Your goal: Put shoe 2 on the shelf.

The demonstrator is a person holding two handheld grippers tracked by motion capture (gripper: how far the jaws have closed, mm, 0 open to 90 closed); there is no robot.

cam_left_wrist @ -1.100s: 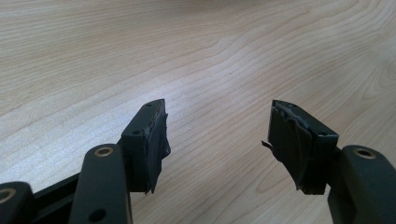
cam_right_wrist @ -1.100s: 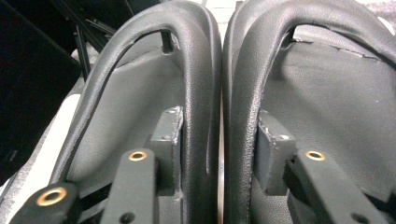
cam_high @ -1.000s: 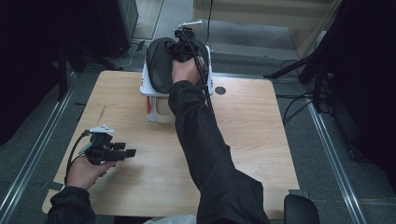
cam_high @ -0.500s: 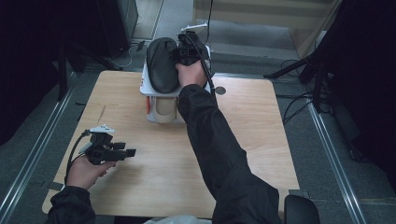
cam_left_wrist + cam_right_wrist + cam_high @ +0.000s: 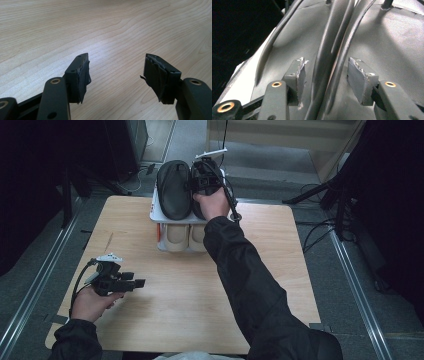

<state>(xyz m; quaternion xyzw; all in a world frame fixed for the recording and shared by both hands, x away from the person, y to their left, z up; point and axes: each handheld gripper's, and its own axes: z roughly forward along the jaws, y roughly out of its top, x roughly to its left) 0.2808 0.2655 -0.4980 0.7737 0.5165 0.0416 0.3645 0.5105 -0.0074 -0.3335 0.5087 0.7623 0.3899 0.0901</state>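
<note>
A pair of black leather shoes (image 5: 175, 189) lay side by side on the top tier of a small white shoe rack (image 5: 156, 215) in the upper middle of the high view, at the far edge of the table. In the right gripper view their dark uppers met along two raised rims (image 5: 337, 50) that ran up the centre of the frame. On the rack's lower tier, just below the black pair in the high view, the ends of a beige pair of shoes (image 5: 176, 236) showed.

The right gripper (image 5: 202, 180) hung over the right-hand black shoe, held by a hand in a black sleeve (image 5: 250, 285) that stretched diagonally from the bottom right of the frame. Its jaws had just been opening and stood apart, one on either side of the two rims; the pads (image 5: 358, 75) did not press on the leather.

The left gripper (image 5: 134, 283) lay low over the light wooden table (image 5: 280, 270) at the lower left of the high view, held by the person's left hand (image 5: 90, 302), well apart from the rack. In the left gripper view its two black jaws stood wide apart with bare wood grain (image 5: 112, 37) between them, and torn black padding (image 5: 85, 75) hung from the inner faces.

Grey floor and metal rails (image 5: 30, 285) ran along both sides of the table.
</note>
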